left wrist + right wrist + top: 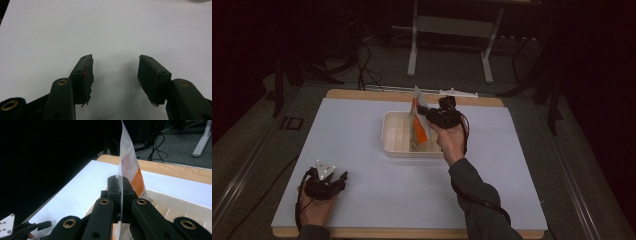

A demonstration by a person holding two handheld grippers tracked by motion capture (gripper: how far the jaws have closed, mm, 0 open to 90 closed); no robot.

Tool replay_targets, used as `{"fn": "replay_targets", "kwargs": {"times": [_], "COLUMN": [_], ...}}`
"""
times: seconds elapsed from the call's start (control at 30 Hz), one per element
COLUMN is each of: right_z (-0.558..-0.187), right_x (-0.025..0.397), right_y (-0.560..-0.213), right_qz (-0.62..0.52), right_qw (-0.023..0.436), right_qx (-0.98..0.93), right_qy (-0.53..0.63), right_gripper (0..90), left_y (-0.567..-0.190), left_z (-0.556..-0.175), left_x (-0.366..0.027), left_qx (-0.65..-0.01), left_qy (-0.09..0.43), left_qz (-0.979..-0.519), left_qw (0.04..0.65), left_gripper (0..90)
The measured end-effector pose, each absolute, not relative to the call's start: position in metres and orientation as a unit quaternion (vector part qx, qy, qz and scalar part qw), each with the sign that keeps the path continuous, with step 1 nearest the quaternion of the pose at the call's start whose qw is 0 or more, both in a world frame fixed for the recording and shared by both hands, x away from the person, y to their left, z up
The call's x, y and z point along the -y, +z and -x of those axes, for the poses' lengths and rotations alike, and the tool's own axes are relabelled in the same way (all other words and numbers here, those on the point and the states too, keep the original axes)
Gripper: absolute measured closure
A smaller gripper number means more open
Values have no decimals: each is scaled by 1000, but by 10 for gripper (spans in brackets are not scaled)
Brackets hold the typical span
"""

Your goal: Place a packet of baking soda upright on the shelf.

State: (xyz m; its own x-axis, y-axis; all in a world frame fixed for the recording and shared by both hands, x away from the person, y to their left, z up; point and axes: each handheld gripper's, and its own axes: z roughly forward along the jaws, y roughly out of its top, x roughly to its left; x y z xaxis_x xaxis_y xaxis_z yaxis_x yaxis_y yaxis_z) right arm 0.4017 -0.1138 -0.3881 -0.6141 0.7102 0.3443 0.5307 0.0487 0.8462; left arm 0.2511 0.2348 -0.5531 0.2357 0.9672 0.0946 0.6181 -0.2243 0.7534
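On the white mat (362,150) covering your table, the shallow white tray (394,131) sits near the middle. Your right gripper (430,113) is above it with its jaws clamped on an orange-and-white packet (130,167), held upright over the tray. Your left gripper (115,71) rests near the mat's front left corner, jaws apart.

Left gripper (115,72): jaws wide apart, nothing between them. Both jaws low over the white tabletop (75,30), casting a soft shadow on it. Torn black pad edge and small red speck on the left-hand jaw. Pale rim (197,1) at top right edge, unidentifiable.
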Motion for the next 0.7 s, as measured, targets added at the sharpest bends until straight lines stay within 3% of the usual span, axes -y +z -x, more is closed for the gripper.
{"fn": "replay_targets", "kwargs": {"times": [0.7], "right_z": [-409], "right_x": [111], "right_y": [-396], "right_qz": [-458], "right_qw": [70], "right_qx": [-705], "right_qy": [537], "right_gripper": [900], "left_y": [-553], "left_z": [-251], "left_x": [-235], "left_qx": [-545], "left_qy": [292], "left_qz": [-727], "left_qw": [299], "left_gripper": [458]}}
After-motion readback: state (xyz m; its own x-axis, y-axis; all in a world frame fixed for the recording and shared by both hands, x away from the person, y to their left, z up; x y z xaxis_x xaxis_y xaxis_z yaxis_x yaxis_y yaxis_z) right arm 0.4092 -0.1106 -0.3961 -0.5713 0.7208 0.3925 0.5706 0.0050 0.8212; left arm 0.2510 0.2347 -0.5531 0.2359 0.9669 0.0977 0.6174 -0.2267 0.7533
